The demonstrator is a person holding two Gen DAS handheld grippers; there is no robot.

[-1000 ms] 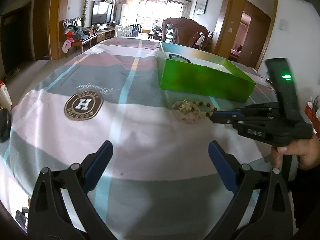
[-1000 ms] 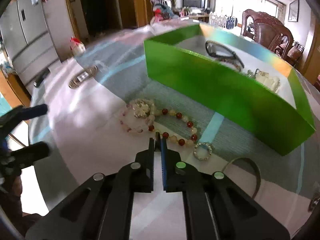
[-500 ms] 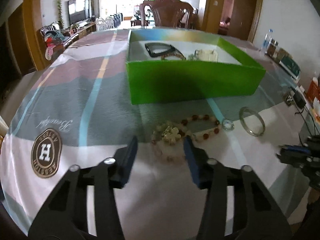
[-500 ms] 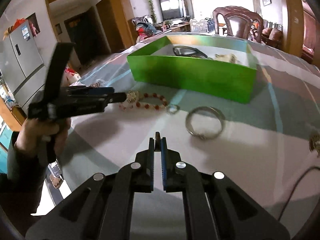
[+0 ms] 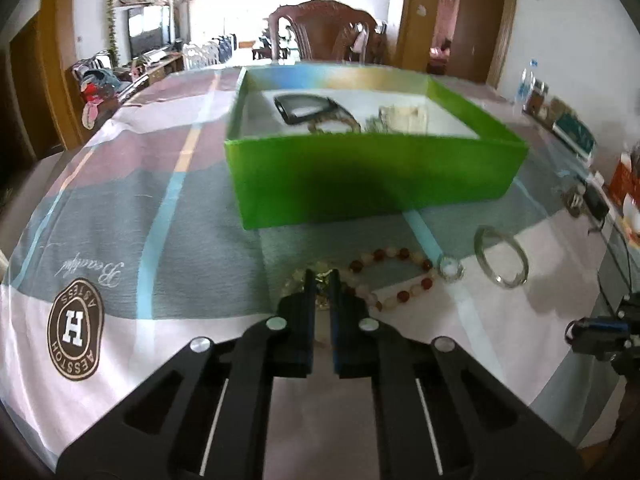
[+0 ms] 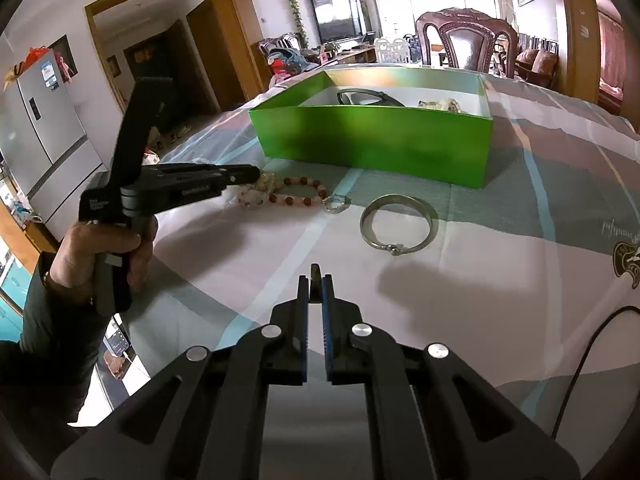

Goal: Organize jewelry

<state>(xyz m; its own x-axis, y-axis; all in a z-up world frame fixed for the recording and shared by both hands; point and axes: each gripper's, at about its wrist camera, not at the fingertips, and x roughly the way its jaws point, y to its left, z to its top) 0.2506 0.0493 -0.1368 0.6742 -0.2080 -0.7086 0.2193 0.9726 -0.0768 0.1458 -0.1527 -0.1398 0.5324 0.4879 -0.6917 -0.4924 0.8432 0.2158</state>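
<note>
Down on the patterned tablecloth [image 5: 120,208], the left gripper [image 5: 321,280] is seen clenched on the pale, gold-flecked cluster of beads [image 5: 320,280] at the near end of a beaded bracelet [image 5: 400,280]; in the right wrist view the same gripper [image 6: 256,174] is shown side-on with its tips at that cluster [image 6: 266,182], held by the person's left hand [image 6: 104,248]. The red and cream bracelet [image 6: 300,198] is laid flat on the cloth, just in front of the green box [image 6: 372,140], and a small clear ring [image 5: 450,270] is touching its far end. A silver bangle [image 6: 398,226] is lying just beside that ring [image 6: 337,203], apart from the box [image 5: 360,176]. Inside the box a black band [image 5: 304,106] and pale pieces of jewelry [image 5: 404,116] are visible. The right gripper [image 6: 316,280] is held above the cloth, near the bangle [image 5: 502,256], its jaws nearly together with only a thin gap and nothing gripped between them.
</note>
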